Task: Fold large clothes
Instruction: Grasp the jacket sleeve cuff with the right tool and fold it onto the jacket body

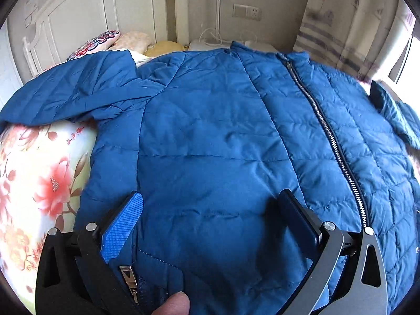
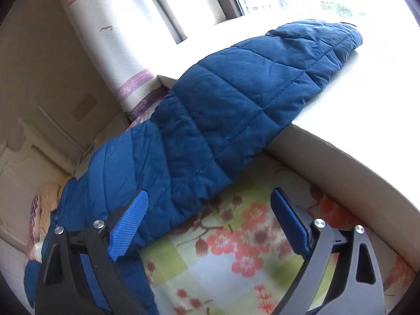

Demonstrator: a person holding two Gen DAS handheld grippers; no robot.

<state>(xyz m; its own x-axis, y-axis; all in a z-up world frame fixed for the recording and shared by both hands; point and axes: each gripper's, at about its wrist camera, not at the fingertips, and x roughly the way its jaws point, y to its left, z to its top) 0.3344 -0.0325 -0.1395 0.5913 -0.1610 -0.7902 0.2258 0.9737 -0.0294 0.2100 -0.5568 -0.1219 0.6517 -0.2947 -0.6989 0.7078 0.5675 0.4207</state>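
A bed (image 1: 39,173) with a flowered sheet carries the blue quilted jacket (image 1: 210,136), spread front up, its zip (image 1: 325,131) closed and running away from me. One sleeve (image 2: 236,105) stretches off the bed onto the bright window ledge (image 2: 341,131); the other sleeve (image 1: 68,97) lies out toward the pillows (image 1: 105,42) by the headboard (image 1: 92,8). My left fingers (image 1: 212,220) stand wide apart over the jacket's lower front, gripping nothing. My right fingers (image 2: 210,220) are spread too, empty, one pad (image 2: 128,225) over the sleeve's near edge, the other above the sheet.
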